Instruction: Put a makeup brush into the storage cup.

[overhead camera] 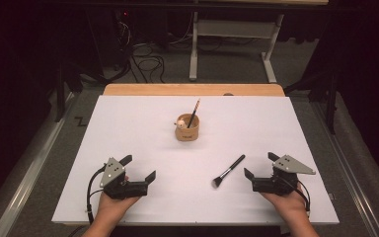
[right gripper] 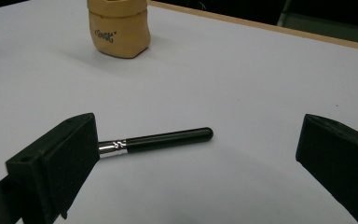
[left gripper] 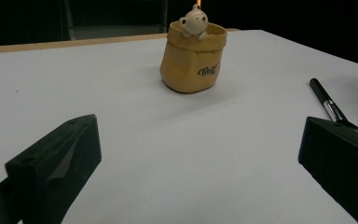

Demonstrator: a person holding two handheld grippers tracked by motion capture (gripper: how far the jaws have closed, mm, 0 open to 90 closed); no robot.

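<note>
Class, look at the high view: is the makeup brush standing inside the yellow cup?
No, the makeup brush lies flat on the white table, apart from the yellow cup.

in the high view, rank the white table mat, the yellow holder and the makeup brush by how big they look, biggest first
1. White table mat, by far the largest.
2. Makeup brush, longer than the holder but very thin.
3. Yellow holder, shorter yet bulkier; these two are close, so their order is unsure.

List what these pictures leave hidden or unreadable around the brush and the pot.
- Brush bristles: right claw view, hidden behind its own left jaw.
- Pencil in the pot: left claw view, cut off by the top edge.
- Pot rim: right claw view, cut off by the top edge.
- Pot lettering: high view, too small.
</note>
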